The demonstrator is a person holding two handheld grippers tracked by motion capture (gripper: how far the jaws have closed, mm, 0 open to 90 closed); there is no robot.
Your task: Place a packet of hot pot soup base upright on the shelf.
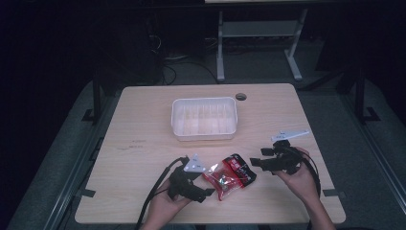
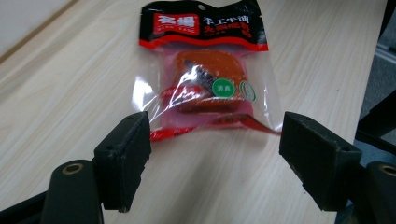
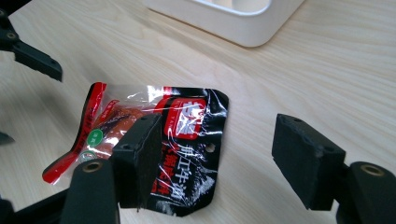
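I hold a two-jaw gripper in each hand over a pale wooden desk point(image 1: 143, 120). A sealed snack packet point(image 1: 230, 175), clear plastic with a red and black printed header, lies flat on the desk between the two grippers, near the desk's front edge. My left gripper point(image 1: 207, 192) sits just left of the packet with its jaws spread wide and holding nothing; in the left gripper view the packet's clear bottom edge point(image 2: 205, 70) lies just beyond the gap between the jaws, header end pointing away. My right gripper point(image 1: 255, 162) hovers just right of the packet, jaws also spread and empty; in the right gripper view the packet point(image 3: 154, 140) lies partly behind the left-hand jaw, with bare wood in the gap. A white plastic tub point(image 1: 204, 135) stands farther back at the desk's middle, well apart from the packet. Bare desk surface stretches left of my left gripper and between the packet and the tub.
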